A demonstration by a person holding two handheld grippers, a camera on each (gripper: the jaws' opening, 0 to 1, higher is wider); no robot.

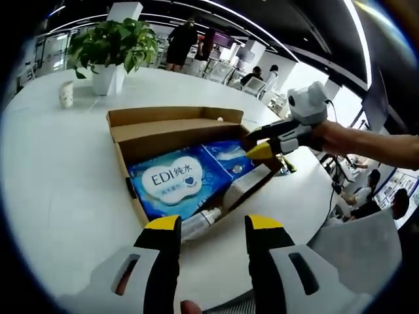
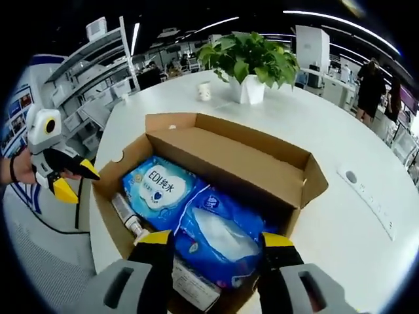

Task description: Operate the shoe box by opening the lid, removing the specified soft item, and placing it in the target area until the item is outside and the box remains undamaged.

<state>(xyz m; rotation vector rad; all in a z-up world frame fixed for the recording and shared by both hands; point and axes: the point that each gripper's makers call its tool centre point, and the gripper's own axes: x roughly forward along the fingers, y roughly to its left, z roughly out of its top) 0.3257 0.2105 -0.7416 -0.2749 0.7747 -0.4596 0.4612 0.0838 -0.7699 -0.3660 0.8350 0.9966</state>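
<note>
The brown shoe box [image 1: 173,127] lies on the white table with its lid folded back. Inside are a blue "EDI" wipes pack [image 1: 173,183], a second blue soft pack [image 1: 226,157], a white bottle [image 1: 200,222] and a white carton [image 1: 247,183]. My left gripper [image 1: 213,226] is open, just short of the box's near edge. My right gripper [image 1: 262,145] reaches in from the right over the second pack. In the right gripper view the box [image 2: 236,150] is open. My right gripper [image 2: 216,241] stands open with its jaws either side of the second pack [image 2: 213,226]. The EDI pack [image 2: 157,186] lies beside it, and the left gripper [image 2: 73,183] hovers open at the left.
A potted plant [image 1: 111,46] and a paper cup [image 1: 66,93] stand at the table's far side. A socket strip [image 2: 366,190] is set into the table. People and chairs are around the office beyond. A grey chair back [image 1: 357,245] is near the table edge.
</note>
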